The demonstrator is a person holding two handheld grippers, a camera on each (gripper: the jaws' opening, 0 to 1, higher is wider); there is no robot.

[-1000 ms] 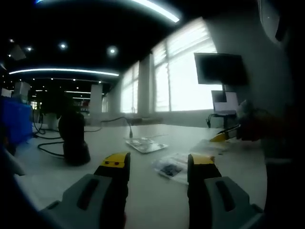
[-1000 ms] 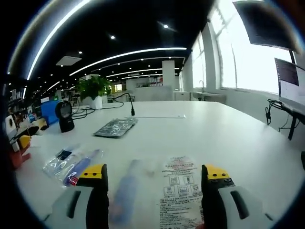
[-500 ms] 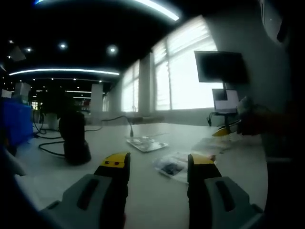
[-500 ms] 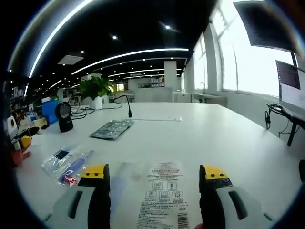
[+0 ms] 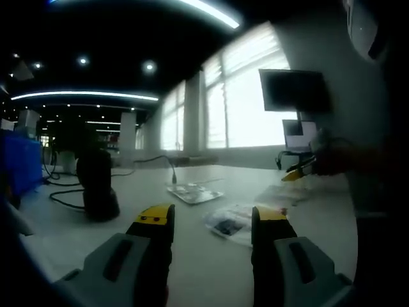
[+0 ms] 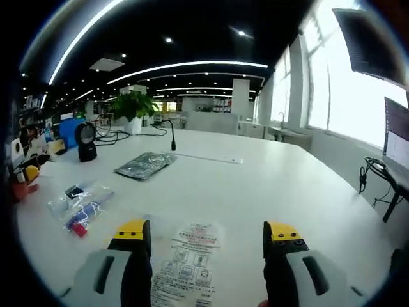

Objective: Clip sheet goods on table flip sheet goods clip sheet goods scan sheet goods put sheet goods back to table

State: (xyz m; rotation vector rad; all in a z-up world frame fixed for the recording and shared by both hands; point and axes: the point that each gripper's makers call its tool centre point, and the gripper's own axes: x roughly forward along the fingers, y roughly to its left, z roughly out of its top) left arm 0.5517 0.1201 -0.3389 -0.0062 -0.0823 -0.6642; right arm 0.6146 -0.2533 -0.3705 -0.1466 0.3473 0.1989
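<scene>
A flat clear packet with printed black text (image 6: 186, 259) lies on the white table (image 6: 255, 185), low between the jaws of my right gripper (image 6: 206, 233). Those jaws stand wide apart and open, touching nothing. Left of it lies a clear packet with blue and red items (image 6: 80, 199), and farther back a dark grey packet (image 6: 146, 164). My left gripper (image 5: 211, 220) is open above the table, with that clear packet (image 5: 230, 224) just beyond its tips. The right gripper's yellow tip (image 5: 295, 174) shows at the right of the left gripper view.
A black scanner on a stand (image 6: 85, 142) (image 5: 96, 185) sits at the table's far left with cables. A gooseneck microphone (image 6: 171, 136) and a white strip (image 6: 211, 158) lie behind the packets. A blue bin (image 5: 19, 163) is at the left and a monitor (image 5: 294, 91) at the right.
The right gripper view has drawn back and up, so the printed packet looks smaller and lower between the jaws. In the left gripper view the right gripper has risen slightly.
</scene>
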